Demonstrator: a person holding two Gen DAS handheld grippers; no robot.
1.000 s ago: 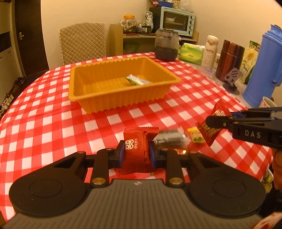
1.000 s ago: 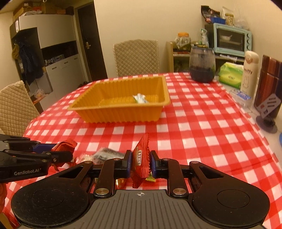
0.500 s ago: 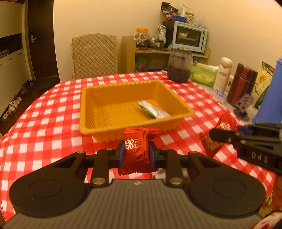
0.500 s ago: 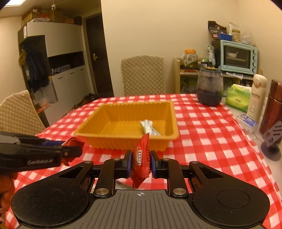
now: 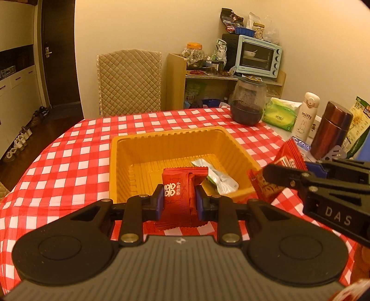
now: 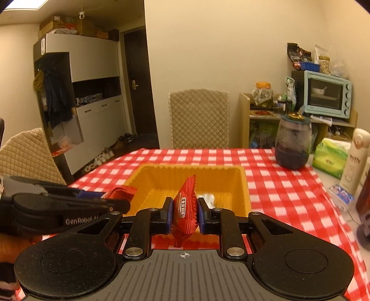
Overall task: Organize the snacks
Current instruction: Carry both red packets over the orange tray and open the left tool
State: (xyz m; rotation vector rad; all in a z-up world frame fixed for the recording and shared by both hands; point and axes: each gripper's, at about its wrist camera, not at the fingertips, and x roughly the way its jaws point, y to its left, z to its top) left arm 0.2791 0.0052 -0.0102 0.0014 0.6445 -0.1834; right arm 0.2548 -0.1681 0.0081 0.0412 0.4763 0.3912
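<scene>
Both grippers have risen from the tablecloth (image 5: 69,162) and come close to the orange tray (image 5: 120,148). I see my left gripper (image 5: 180,201) pinching a flat red packet (image 5: 179,192), my right gripper (image 6: 184,214) pinching a red candy packet (image 6: 185,206). One silver-green packet (image 5: 217,178) already lies inside; both red ones still need dropping in.

light: warm, dim indoor | source: perhaps ceiling panel (image 6: 25,4) | edges: fisheye-bent, dark corners | blur: slight
</scene>
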